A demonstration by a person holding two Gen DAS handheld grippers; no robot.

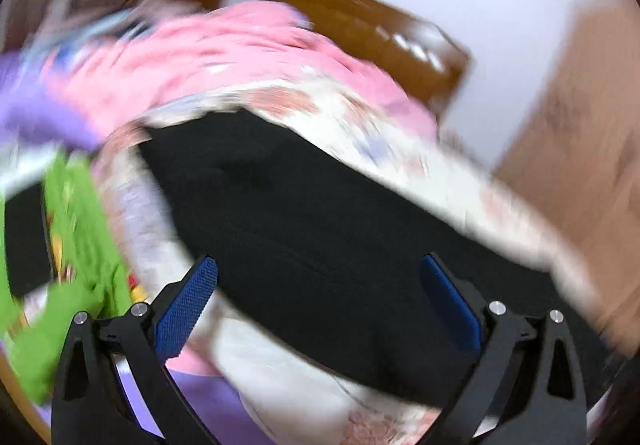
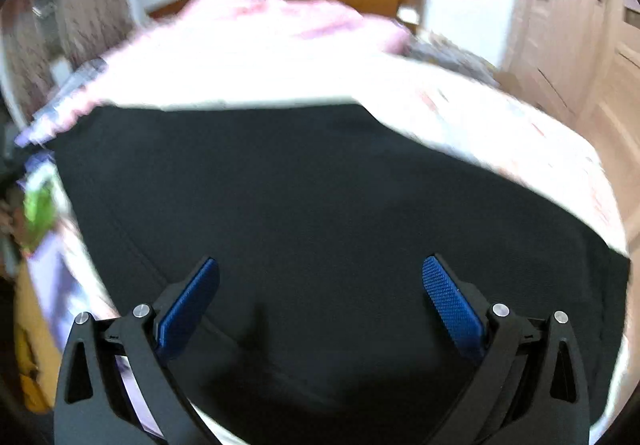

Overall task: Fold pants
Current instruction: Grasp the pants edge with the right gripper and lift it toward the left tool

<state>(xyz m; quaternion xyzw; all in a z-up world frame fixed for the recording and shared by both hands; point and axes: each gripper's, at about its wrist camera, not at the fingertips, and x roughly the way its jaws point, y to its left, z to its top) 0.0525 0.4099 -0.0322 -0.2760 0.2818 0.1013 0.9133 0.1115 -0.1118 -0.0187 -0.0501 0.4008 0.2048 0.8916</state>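
Black pants [image 1: 296, 213] lie spread flat on a floral bedsheet [image 1: 360, 133], running diagonally across the left wrist view. My left gripper [image 1: 318, 269] hovers over them, open, its blue pads [image 1: 188, 309] wide apart with nothing between. In the right wrist view the same pants [image 2: 304, 213] fill most of the frame, and a seam runs down their left side. Above that dark cloth my right gripper [image 2: 320, 269] is open too and holds nothing. Both views are motion-blurred.
A pink blanket [image 1: 224, 57] is heaped at the head of the bed before a brown wooden headboard [image 1: 372, 29]. Green cloth [image 1: 80, 245] and purple cloth [image 1: 36, 105] lie to the left. A wooden door [image 2: 580, 45] stands at the right.
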